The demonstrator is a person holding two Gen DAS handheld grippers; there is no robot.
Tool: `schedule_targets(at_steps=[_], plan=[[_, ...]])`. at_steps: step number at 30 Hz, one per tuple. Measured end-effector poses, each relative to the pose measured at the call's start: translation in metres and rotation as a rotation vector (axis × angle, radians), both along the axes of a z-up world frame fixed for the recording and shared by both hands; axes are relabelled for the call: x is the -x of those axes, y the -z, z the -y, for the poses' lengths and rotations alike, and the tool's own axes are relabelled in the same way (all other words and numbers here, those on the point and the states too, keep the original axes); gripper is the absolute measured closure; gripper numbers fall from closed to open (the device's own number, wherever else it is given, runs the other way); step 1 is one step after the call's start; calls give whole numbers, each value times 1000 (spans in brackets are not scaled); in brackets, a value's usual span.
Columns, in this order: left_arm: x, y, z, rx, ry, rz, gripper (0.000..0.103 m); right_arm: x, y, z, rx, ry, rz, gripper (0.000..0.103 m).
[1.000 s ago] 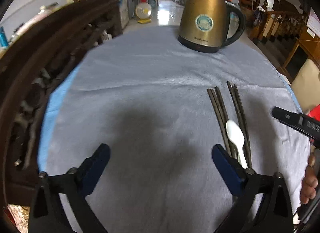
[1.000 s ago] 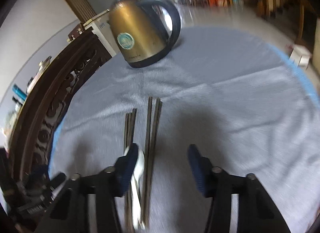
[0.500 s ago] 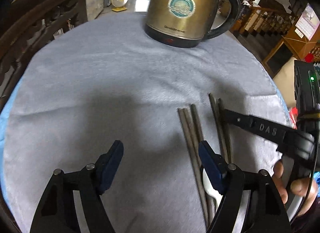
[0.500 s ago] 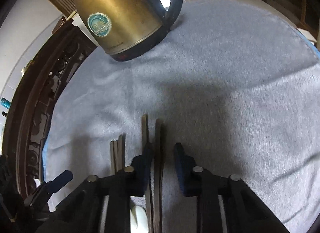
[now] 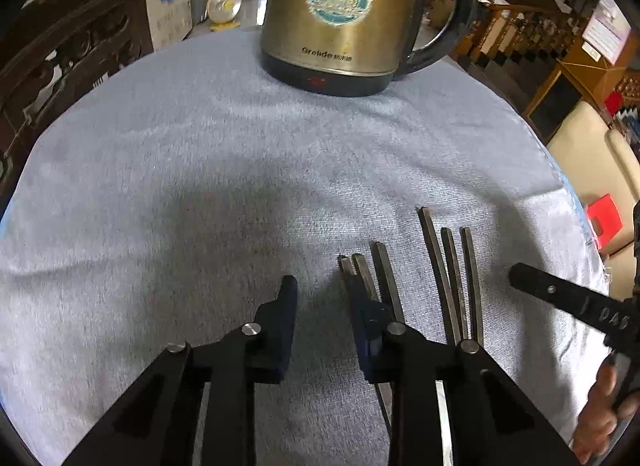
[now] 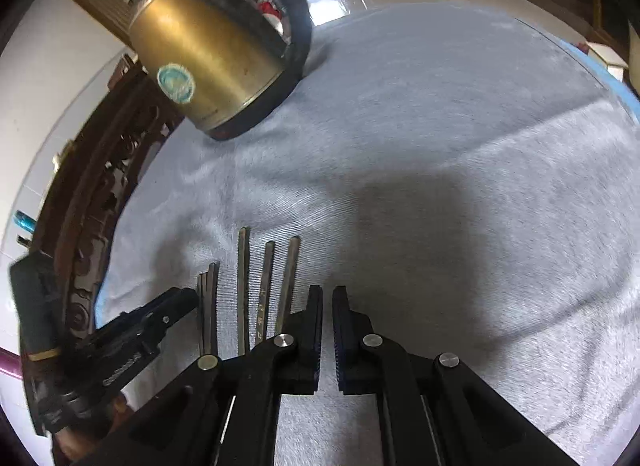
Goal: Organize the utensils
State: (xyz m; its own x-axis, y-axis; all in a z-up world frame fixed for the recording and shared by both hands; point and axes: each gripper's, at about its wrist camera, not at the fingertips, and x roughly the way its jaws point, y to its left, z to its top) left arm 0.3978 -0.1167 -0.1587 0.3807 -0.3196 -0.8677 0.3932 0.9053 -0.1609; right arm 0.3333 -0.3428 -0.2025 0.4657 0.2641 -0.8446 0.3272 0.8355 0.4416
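On the tabletop we see chopsticks and a kettle, contents hidden; our left hand-held gripper is closing on nothing, the right hand-held gripper closed, empty.

a: what's in frame besides the work items?
b: gold kettle with black base and handle, teal round sticker, upright at the far side of the surface. surface has a grey-blue cloth.
a: anything off the surface?
b: dark carved wooden furniture on the left, white fan on the floor behind, wooden stair railing right, red stool at the right edge.
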Motion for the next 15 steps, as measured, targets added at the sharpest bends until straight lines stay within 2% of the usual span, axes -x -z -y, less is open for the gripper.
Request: schedule_targets(at_steps=[4, 5, 6, 11, 15], plan=[[-10, 4, 1, 8, -19, -24, 75, -2, 1, 4, -71, 7, 21, 93], [-10, 3, 2, 7, -21, -31, 74, -3, 0, 3, -78, 10, 26, 91], [-10, 3, 3, 1, -20, -30, 73, -4, -2, 1, -73, 7, 27, 83], [-7, 6, 10, -2, -13, -28, 63, -20, -3, -16, -10, -15, 6, 80], [-4, 8, 19, -38, 6, 11, 62, -34, 4, -30, 86, -27, -47, 79]])
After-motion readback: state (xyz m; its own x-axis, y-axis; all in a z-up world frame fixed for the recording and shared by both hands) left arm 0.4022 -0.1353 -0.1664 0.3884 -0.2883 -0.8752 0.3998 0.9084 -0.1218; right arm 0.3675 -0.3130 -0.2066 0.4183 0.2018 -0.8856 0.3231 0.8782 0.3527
